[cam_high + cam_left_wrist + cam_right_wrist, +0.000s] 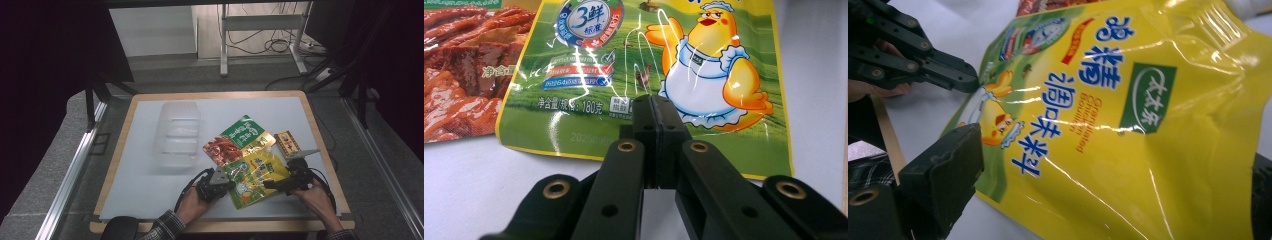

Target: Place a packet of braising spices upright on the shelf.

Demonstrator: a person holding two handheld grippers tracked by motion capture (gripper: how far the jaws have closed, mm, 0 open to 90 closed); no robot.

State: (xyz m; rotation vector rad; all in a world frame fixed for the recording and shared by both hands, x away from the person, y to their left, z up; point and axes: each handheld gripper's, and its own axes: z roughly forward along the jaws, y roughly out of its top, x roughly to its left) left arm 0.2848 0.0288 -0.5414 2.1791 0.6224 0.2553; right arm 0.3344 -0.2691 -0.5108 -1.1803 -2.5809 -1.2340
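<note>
**Yellow pouch pinned at one edge, lift not begun**

Your left tongs (pixel 655 107) are fully closed, jaws pressed together with no gap. In the left gripper view their tips sit at the lower edge of the yellow pouch (pixel 664 75), over the printed film; I cannot tell whether they pinch that edge or only press on it. In the high view these tongs (pixel 226 184) lie at lower centre, at the pouch's left side.

Your right tongs (pixel 270 184) come in from the lower right of the high view. In the right gripper view one jaw stands at lower left and the other at the far right edge, so they are wide, with the pouch (pixel 1128 125) spread between them. The pads do not appear to press it yet.

The pouch (pixel 256 175) lies flat on the desk (pixel 150 185), lower centre, overlapping the red pouch (pixel 222 148) just above it. The green pouch (pixel 243 131) and a small packet (pixel 287 142) lie further up and to the right. The clear tray (pixel 177 134) sits left of centre, and looks empty.

As I judge it, little is done: nothing is in the tray and no pouch is off the desk. Left to you are closing the right tongs, lifting, and carrying the pouch, probably to the tray, then the others.
</note>
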